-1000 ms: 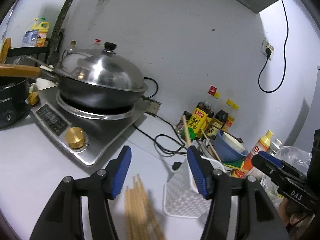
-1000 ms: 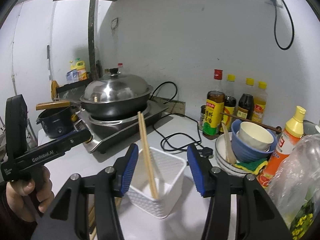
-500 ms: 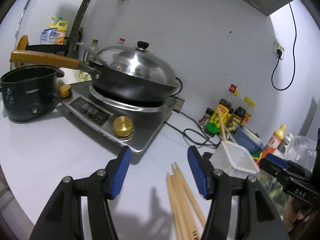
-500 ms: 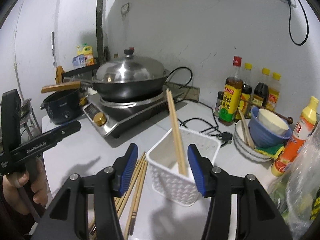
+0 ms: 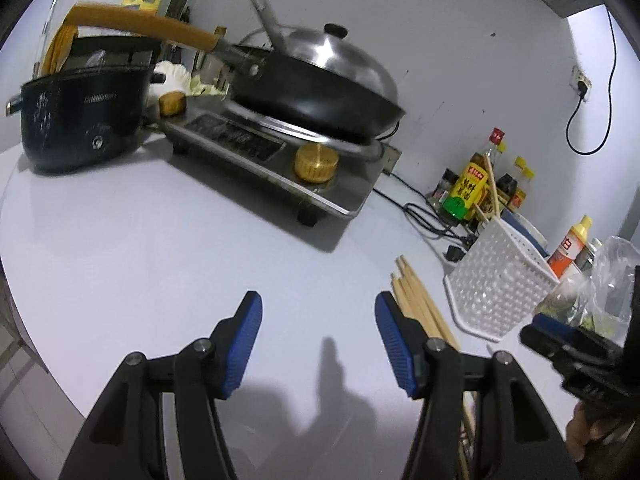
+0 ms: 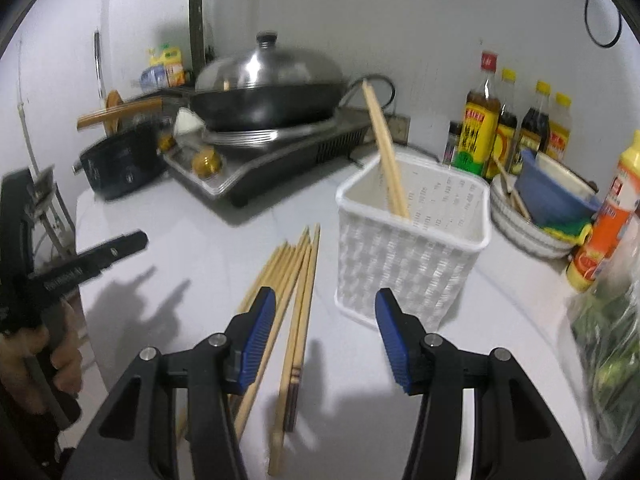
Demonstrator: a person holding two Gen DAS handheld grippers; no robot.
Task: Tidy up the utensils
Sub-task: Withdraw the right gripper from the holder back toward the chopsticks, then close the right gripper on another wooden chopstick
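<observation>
Several wooden chopsticks (image 6: 296, 292) lie loose on the white counter, left of a white perforated utensil basket (image 6: 412, 248). A pair of chopsticks (image 6: 386, 152) stands upright inside that basket. My right gripper (image 6: 324, 316) hovers open above the near ends of the loose chopsticks, with nothing between its blue pads. In the left wrist view my left gripper (image 5: 318, 324) is open over bare counter, the loose chopsticks (image 5: 420, 304) just right of its right finger and the basket (image 5: 496, 284) further right. The left gripper (image 6: 80, 264) also shows at the left of the right wrist view.
An induction cooker (image 5: 280, 160) with a lidded black wok (image 5: 320, 84) and a dark pot (image 5: 80, 116) stand at the back left. Sauce bottles (image 6: 504, 128), stacked bowls (image 6: 548, 204), an orange squeeze bottle (image 6: 608, 216) and a plastic bag of greens (image 6: 604, 340) crowd the right side.
Both grippers have come down toward the counter. The left gripper's view swung left off the basket onto bare counter; the right one now looks down on the loose chopsticks.
</observation>
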